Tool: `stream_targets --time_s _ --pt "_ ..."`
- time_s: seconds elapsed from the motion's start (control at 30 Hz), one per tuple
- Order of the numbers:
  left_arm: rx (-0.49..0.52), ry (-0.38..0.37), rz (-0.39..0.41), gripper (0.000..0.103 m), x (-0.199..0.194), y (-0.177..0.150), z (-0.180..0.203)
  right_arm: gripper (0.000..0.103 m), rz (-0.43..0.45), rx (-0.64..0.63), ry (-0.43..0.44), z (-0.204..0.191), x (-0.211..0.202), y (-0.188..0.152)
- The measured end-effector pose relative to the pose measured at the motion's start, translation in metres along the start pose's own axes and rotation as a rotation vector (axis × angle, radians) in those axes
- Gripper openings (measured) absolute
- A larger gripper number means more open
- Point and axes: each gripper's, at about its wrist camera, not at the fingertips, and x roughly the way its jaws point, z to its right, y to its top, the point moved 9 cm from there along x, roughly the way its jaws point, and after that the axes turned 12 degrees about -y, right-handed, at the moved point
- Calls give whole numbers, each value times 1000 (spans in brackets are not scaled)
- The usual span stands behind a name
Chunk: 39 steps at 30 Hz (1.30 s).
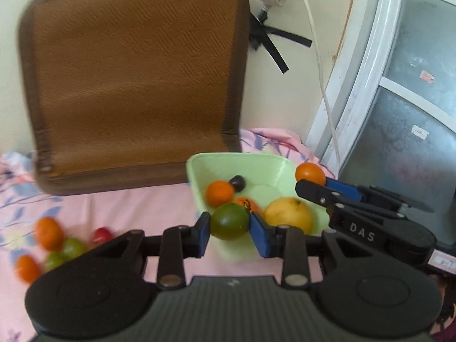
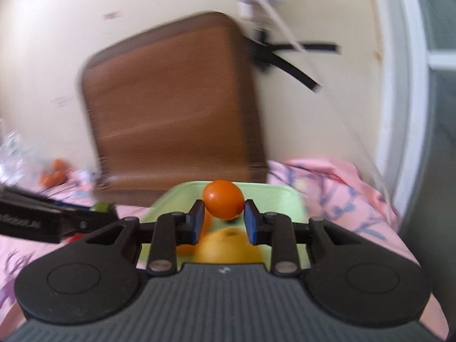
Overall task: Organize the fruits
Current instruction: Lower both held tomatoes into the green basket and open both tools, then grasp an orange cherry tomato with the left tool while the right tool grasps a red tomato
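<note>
left wrist view, "das" on right gripper (image 1: 313, 183), gripping orange fruit (image 1: 310, 173)

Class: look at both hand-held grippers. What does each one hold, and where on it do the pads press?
Left hand-held gripper: green tomato, pinched across its sides. Right hand-held gripper: orange tomato, across its sides.

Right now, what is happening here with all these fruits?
A person is sorting fruits with two hand-held claws. The left claw is shut on a green fruit, and the right claw is shut on an orange fruit. Both hang over the light green bowl, which already holds several fruits. More fruits lie on the pink cloth.
</note>
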Motion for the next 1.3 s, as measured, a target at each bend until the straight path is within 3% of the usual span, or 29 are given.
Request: stream_targets --time_s 0.13,0.37,0.47,0.6,0.7,0.83,0.93,1.07,1.17,1.3 --pt "5 1 -20 30 35 13 3 33 -66 120 14 22 22 -7" --pt "-38 -24 -73 30 89 27 0 35 -91 154 39 27 28 -12" --pt "-49 -16 -74 40 94 24 -2 35 -87 159 31 31 26 -12" --pt "-40 3 -59 45 83 25 -5 42 -58 165 18 35 21 -9" --pt "-47 -6 -11 45 52 29 -10 42 -28 167 -5 40 17 -8" --pt "-54 44 77 46 -19 20 -35 42 33 195 -36 49 7 -4" --pt "-96 163 136 46 -83 -1 -78 41 71 201 -44 50 2 -2" --pt "-176 390 159 47 -152 -45 -145 41 118 170 -77 45 -4 -2" --pt "-226 451 128 47 -174 -71 -175 41 144 154 -90 39 -9 0" --pt "-184 430 112 47 -172 -75 -179 41 132 156 -8 14 -26 7"
